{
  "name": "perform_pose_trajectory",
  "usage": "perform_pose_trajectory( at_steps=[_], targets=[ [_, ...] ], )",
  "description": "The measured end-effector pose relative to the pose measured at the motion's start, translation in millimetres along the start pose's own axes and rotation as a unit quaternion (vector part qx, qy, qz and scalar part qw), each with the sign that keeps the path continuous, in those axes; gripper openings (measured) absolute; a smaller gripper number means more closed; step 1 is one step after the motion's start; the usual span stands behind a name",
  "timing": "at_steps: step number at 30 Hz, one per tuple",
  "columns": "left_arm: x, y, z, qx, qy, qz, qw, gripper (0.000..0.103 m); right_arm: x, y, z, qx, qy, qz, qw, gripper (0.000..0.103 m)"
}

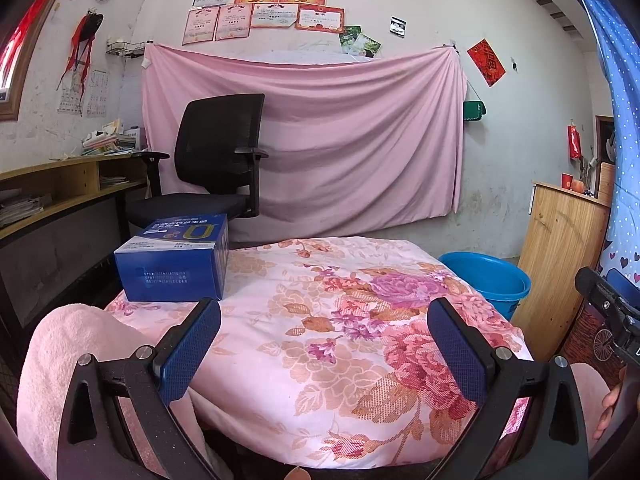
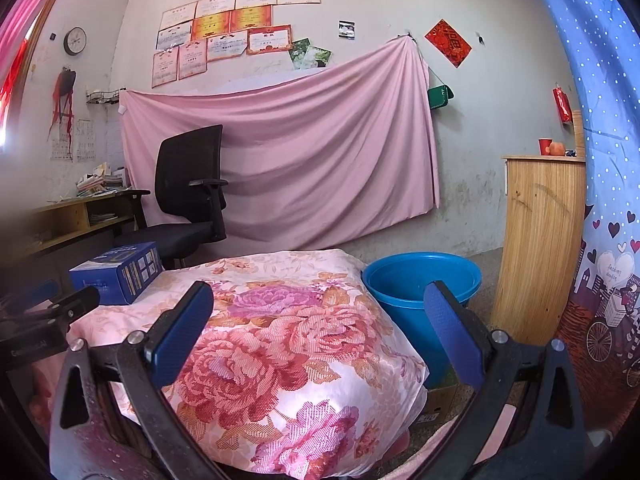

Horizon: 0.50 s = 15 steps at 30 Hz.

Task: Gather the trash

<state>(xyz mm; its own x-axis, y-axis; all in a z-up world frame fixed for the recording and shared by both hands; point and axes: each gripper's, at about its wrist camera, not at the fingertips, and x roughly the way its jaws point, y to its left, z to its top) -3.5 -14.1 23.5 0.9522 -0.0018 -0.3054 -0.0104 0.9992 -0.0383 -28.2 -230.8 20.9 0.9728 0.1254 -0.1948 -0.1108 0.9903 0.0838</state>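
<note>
With both the left gripper and right gripper spread and empty, the left should straddle the blue carton at the floral quilt's far-left corner, then carry it to the blue bucket beside the bed.

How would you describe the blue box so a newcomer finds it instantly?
Start at the floral quilt that fills the foreground. On its far left corner, in front of the black office chair, sits the blue box. It is the only thing resting on the quilt: a rectangular carton with white print, unlike the round blue bucket on the floor to the right.
</note>
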Motion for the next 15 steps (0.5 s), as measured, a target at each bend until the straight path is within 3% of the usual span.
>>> perform_pose_trajectory(
  at_steps=[15],
  targets=[
    [0.8, 0.8, 0.6, 0.000, 0.001, 0.002, 1.0000, 0.101, 2.1, 0.9, -4.3, 0.000, 0.005, 0.001, 1.000, 0.103]
  ],
)
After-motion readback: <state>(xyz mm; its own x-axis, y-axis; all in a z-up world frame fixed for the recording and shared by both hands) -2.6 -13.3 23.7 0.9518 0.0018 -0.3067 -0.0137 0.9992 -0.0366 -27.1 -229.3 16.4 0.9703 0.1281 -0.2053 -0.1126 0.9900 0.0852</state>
